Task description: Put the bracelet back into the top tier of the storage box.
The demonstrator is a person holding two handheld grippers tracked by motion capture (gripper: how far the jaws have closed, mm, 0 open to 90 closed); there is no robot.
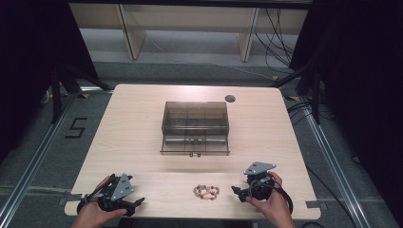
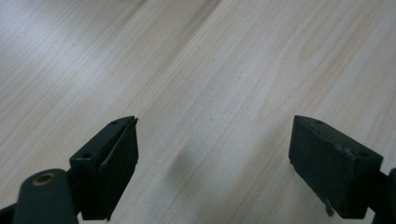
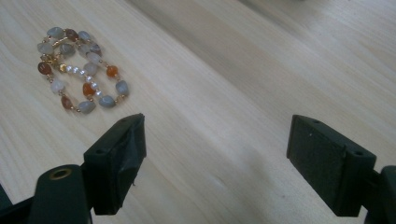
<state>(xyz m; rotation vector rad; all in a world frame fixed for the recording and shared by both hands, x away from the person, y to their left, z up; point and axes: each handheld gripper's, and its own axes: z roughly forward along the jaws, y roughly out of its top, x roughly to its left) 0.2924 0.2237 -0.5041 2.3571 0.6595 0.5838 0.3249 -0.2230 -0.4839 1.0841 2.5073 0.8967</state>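
Note:
A beaded bracelet (image 1: 206, 191) of grey, white and orange stones lies coiled on the wooden table near the front edge, between the two hands. In the right gripper view the bracelet (image 3: 77, 70) sits at the upper left, beyond the left jaw. My right gripper (image 1: 239, 193) rests just right of it, open, with bare wood between its jaws (image 3: 215, 163). At the front left corner my left gripper (image 1: 138, 203) is open over bare table (image 2: 212, 158). A smoky clear plastic drawer box (image 1: 195, 127) stands at the table's middle, its lower drawer pulled out.
The light wooden table (image 1: 142, 123) has a small dark round disc (image 1: 230, 99) near its back right. Black curtains flank both sides. Cables and a wooden frame lie on the floor behind the table.

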